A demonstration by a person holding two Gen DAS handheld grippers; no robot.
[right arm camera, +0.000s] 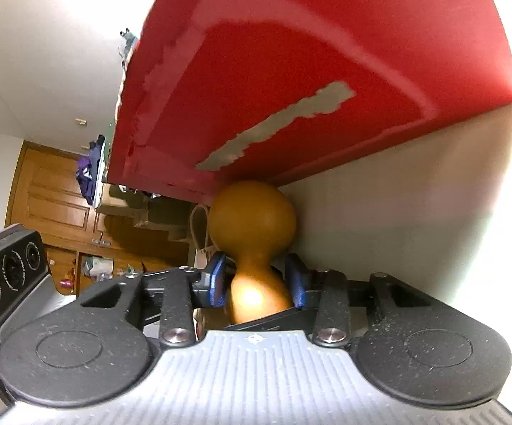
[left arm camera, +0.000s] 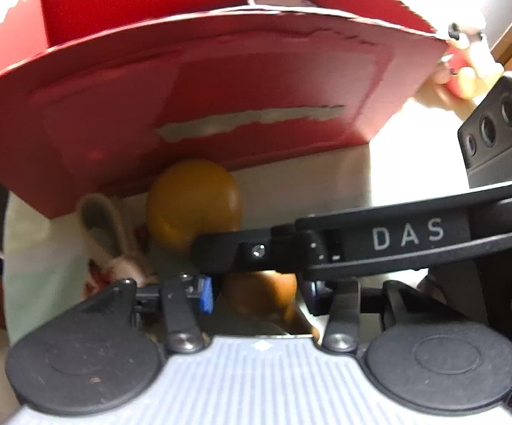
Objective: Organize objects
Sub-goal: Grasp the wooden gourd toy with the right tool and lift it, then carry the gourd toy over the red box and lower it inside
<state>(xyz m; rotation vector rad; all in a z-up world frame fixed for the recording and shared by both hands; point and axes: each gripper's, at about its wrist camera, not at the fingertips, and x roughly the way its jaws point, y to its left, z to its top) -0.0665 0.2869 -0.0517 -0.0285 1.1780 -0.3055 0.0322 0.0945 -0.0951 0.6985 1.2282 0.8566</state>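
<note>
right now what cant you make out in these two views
- Left gripper: in the left wrist view the other gripper's black arm crosses it, so open or shut is unclear.
- Inside of the red box: both views show only its outer walls.
- Wooden gourd-shaped object: its base is hidden by the right gripper, whose blue pads flank its neck.
- Beige loop: blurred in the left wrist view, identity unclear.

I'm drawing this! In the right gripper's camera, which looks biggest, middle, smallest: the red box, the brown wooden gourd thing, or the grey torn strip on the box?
1. Red cardboard box, biggest by far.
2. Brown wooden gourd-shaped piece, though it is nearest the camera.
3. Grey torn strip on the box, smallest.
</note>
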